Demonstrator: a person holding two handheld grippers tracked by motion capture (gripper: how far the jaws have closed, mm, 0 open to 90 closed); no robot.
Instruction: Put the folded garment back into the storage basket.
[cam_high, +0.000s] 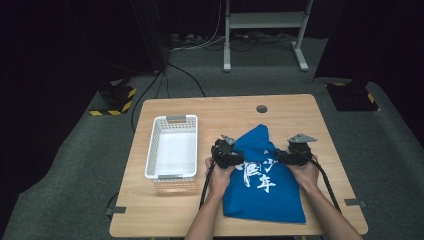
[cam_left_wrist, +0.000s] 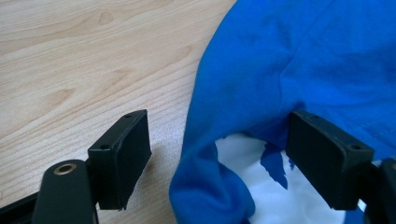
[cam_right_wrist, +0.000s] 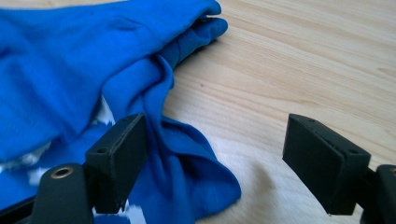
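Blue shirt: one (white print) | basket: one | claws: two, open

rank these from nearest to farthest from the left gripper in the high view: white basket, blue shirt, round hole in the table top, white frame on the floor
1. blue shirt, right beside the left gripper, on the gripper's right.
2. white basket, a short way to the gripper's left on the table.
3. round hole, near the table's far edge.
4. white frame, on the floor beyond the table.
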